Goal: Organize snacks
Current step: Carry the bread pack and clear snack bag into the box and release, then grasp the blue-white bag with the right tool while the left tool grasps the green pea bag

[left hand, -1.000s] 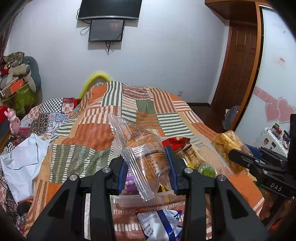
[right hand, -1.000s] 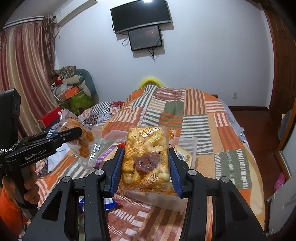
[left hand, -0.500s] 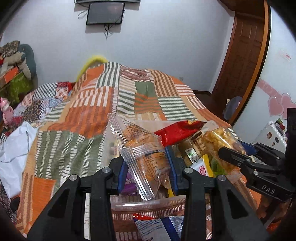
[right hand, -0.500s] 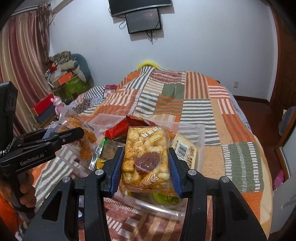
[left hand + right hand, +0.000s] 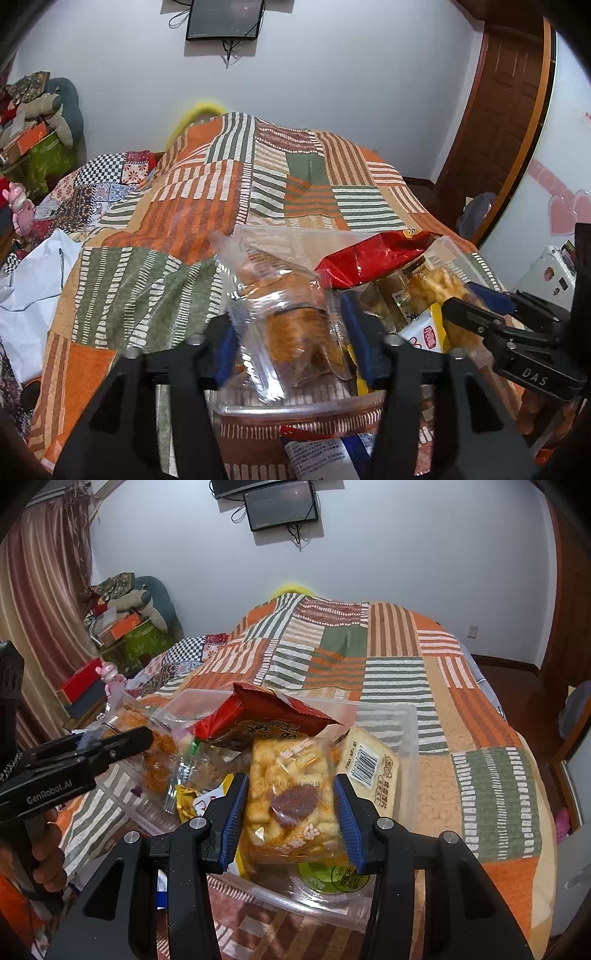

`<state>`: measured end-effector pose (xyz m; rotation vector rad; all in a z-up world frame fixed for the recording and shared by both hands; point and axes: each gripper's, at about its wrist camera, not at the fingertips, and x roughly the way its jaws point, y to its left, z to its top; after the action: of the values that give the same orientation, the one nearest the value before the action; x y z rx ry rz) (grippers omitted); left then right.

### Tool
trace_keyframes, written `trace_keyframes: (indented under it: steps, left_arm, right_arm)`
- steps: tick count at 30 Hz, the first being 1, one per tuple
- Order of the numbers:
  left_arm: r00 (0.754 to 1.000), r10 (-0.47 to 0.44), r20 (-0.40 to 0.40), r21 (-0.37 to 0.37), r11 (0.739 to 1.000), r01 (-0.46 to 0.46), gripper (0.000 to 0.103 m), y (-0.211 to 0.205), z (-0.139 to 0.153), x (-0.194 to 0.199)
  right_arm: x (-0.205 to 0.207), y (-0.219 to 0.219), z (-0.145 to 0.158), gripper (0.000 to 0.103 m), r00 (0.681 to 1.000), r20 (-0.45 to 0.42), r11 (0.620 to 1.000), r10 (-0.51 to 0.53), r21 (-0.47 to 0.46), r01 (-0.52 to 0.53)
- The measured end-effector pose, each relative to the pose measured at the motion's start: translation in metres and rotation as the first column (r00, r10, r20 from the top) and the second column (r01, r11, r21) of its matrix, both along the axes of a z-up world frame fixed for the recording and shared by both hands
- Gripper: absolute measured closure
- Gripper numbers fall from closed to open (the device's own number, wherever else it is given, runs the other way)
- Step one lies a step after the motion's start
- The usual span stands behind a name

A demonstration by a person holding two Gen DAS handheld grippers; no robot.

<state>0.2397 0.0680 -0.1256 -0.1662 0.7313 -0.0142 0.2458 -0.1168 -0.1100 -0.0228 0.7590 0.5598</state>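
My left gripper (image 5: 291, 328) is shut on a clear bag of orange crisps (image 5: 295, 332) and holds it over the near left part of a clear plastic bin (image 5: 295, 406). My right gripper (image 5: 291, 797) is shut on a clear bag of yellow puffed snacks (image 5: 291, 794) over the same bin (image 5: 406, 716). The bin holds a red foil bag (image 5: 373, 258), a barcode packet (image 5: 369, 771) and a green-lidded cup (image 5: 332, 878). The left gripper shows in the right wrist view (image 5: 122, 742), the right one in the left wrist view (image 5: 465, 306).
The bin sits on a patchwork quilt (image 5: 177, 229) covering a bed. A blue-and-white snack packet (image 5: 325, 458) lies in front of the bin. White cloth (image 5: 29, 295) lies at the left. A wooden door (image 5: 498, 110) stands at the right.
Both grippers have moved forward and down toward the bin with their bags; the bin's contents now fill more of both views.
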Motion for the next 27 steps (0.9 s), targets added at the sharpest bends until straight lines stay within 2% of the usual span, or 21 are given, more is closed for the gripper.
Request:
trace_keyframes:
  steps: [4, 8, 17, 21, 27]
  left_arm:
    - [1.000, 0.010, 0.006, 0.013, 1.000, -0.010, 0.035, -0.001, 0.006, -0.005]
    - [0.999, 0.019, 0.033, 0.016, 1.000, -0.019, 0.029, 0.002, 0.016, -0.016]
    - [0.999, 0.018, 0.043, 0.031, 0.999, -0.019, 0.021, 0.005, 0.034, -0.044]
    - [1.000, 0.011, 0.020, 0.040, 0.999, -0.012, 0.019, 0.007, 0.032, -0.058]
    - [1.000, 0.021, -0.021, 0.055, 0.998, -0.020, 0.019, 0.015, 0.020, -0.081]
  right_arm:
    - [-0.008, 0.001, 0.009, 0.059, 0.999, 0.051, 0.999, -0.008, -0.031, 0.009]
    - [-0.015, -0.003, 0.015, 0.058, 0.998, 0.057, 1.000, 0.002, -0.017, -0.001]
    - [-0.035, -0.009, 0.028, 0.056, 0.996, 0.085, 1.000, 0.021, -0.003, -0.021]
    - [-0.047, -0.011, 0.035, 0.048, 0.994, 0.106, 1.000, 0.028, 0.011, -0.029]
    - [-0.065, -0.009, 0.038, 0.042, 0.992, 0.114, 0.998, 0.050, 0.027, -0.053]
